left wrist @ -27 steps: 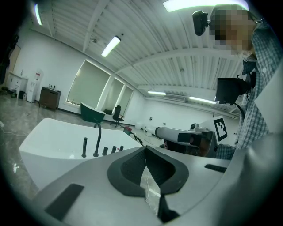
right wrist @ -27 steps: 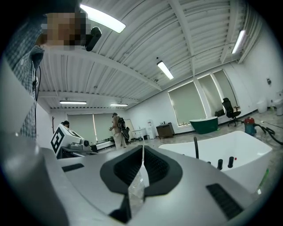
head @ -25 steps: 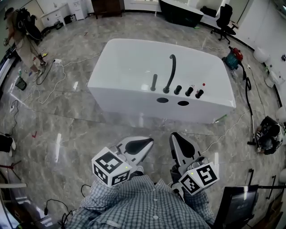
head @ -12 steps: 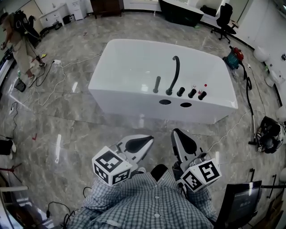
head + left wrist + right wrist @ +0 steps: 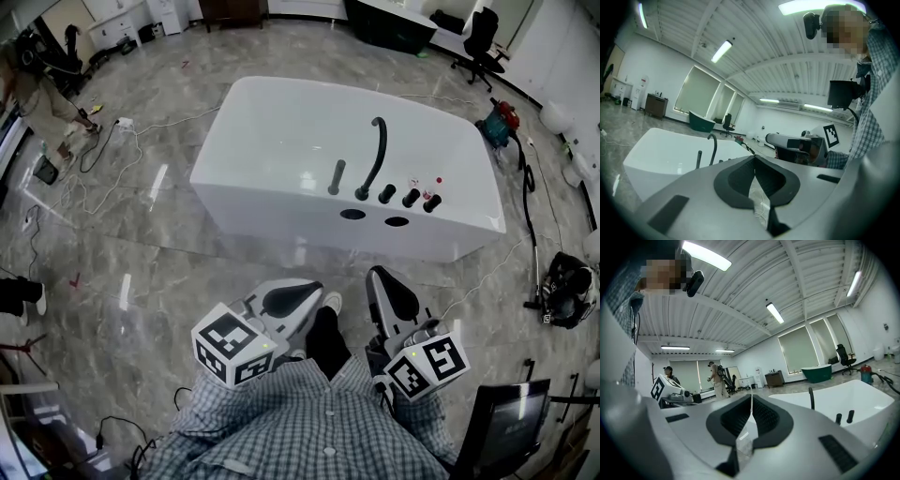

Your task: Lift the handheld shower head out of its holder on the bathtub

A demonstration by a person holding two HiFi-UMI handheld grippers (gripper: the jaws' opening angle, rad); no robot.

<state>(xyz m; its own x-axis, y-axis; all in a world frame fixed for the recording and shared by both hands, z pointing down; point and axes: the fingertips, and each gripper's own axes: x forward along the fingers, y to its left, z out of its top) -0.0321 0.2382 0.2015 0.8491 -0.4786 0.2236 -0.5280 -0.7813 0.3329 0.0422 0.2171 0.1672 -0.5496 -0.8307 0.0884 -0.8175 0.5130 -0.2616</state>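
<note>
Marble floor (image 5: 141, 262), wide and glossy, with loose cables trailing across it. We take these for a trip risk on the walk in.

White freestanding bathtub (image 5: 281, 141) sits mid-floor, well apart from us, long side facing us. All the fittings stand in one row on its near rim, so we judge the near side to be the natural place to stand.

Left gripper (image 5: 314, 295) and right gripper (image 5: 382, 281) are held low and close in against the checked shirt, tips aimed toward the tub. Each gripper view shows the dark pads meeting along one seam with nothing between them (left (image 5: 754, 164), right (image 5: 751, 401)). Both claws are fully closed and empty, a carrying posture and not a reaching one.

Curved black spout (image 5: 375, 155) arches over the basin. Just left of it stands the handheld shower head (image 5: 337, 176), a straight black wand upright in its holder on the rim, untouched. It also shows in the left gripper view (image 5: 699, 159).

Three small black knobs (image 5: 411, 198) line up to the right of the spout.

We judge the lift not yet begun. A claw must open before it can take the wand.
</note>
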